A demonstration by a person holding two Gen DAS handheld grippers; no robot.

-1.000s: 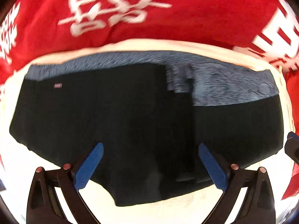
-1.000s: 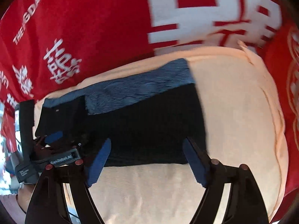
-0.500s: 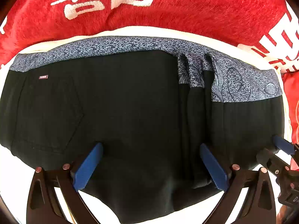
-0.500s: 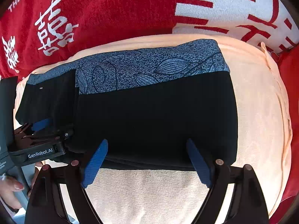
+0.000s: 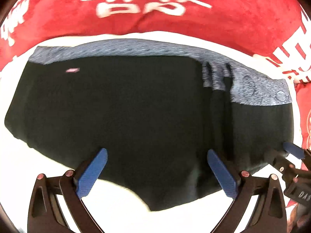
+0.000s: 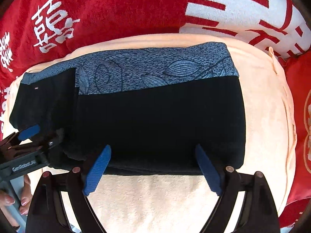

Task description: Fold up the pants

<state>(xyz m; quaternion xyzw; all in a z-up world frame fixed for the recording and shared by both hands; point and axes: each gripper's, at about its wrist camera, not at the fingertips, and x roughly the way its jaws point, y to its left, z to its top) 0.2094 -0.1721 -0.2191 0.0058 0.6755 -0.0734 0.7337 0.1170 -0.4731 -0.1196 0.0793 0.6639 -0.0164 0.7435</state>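
Left wrist view: the black pants (image 5: 124, 116) with a blue patterned waistband (image 5: 258, 91) lie folded on a cream towel (image 5: 120, 200), blurred now where half a second ago they were sharp; the left gripper (image 5: 157, 172) hangs above them with jaws wide apart, nothing pressed. Right wrist view: the right gripper (image 6: 152, 169), whose jaws have just been opening, stands spread over the pants' near edge, lower and closer than a second ago. A red blanket (image 6: 116, 9) with white characters surrounds the towel.
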